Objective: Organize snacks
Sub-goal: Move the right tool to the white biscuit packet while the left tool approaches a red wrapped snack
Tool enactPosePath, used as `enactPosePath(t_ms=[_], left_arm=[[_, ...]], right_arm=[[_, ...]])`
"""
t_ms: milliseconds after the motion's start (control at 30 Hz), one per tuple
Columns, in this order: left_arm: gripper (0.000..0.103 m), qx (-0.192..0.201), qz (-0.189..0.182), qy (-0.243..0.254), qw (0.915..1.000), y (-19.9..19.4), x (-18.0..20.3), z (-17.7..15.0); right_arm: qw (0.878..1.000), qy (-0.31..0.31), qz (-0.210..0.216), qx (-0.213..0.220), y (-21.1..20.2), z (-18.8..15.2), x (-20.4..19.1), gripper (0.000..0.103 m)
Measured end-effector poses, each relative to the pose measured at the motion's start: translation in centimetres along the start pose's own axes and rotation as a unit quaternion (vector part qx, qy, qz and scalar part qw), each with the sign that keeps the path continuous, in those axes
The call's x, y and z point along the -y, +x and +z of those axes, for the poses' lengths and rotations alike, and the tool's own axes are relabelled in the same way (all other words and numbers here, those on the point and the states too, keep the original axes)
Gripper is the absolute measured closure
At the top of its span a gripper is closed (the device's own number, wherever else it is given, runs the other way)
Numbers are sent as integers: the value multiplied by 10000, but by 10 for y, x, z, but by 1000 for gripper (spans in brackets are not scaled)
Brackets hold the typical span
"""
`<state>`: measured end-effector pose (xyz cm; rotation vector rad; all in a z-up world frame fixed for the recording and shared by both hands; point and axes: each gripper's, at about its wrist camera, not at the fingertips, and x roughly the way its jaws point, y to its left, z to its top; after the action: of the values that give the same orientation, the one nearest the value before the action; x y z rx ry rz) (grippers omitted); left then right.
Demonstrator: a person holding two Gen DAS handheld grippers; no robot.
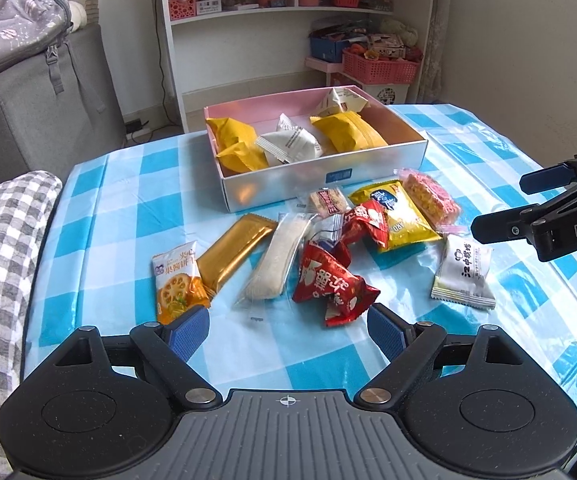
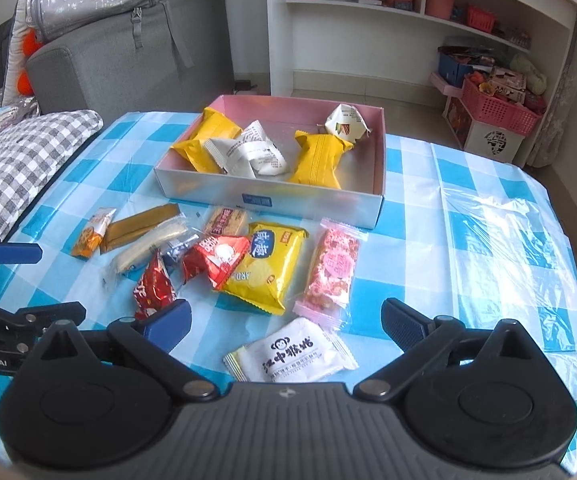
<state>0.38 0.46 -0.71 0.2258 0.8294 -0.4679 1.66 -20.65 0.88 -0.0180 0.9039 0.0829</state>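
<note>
An open box (image 1: 320, 184) (image 2: 288, 202) with a pink inside holds yellow and white snack packs. Loose snacks lie in front of it on the checked tablecloth: a red pack (image 1: 328, 284) (image 2: 152, 288), a gold bar (image 1: 234, 250), an orange biscuit pack (image 1: 176, 280), a clear long pack (image 1: 276, 260), a yellow pack (image 2: 268, 266), a pink bar (image 2: 330, 272) and a white pack (image 1: 464, 272) (image 2: 292, 354). My left gripper (image 1: 288, 326) is open and empty, just short of the red pack. My right gripper (image 2: 286, 320) is open and empty, over the white pack.
A blue-and-white checked cloth (image 2: 468, 240) covers the table. A grey checked cushion (image 1: 4, 240) lies at the left edge. A grey sofa with a bag (image 2: 100, 40) and a white shelf (image 1: 296, 12) with pink baskets stand behind.
</note>
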Motion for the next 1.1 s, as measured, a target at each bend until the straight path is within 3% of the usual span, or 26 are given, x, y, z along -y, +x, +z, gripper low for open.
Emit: enactPosePath(t_ms=[400,667,867,1100], left_arm=[[15,86,-178,473,9987,30,23,-16],[15,41,-144,-32,9999,45,19,-2],[15,17,-139,-271,9995,52,18,4],[15,-27,-142,-434,9990,61,20,11]], right_arm=[[9977,-426,-195,-485,26,-28,2,1],[9978,265,-367,-482,47,-15,5,1],[9957,54,-684,-617,64,-16,-1,2],[9959,-220,-552,-685,57,-22,2,2]])
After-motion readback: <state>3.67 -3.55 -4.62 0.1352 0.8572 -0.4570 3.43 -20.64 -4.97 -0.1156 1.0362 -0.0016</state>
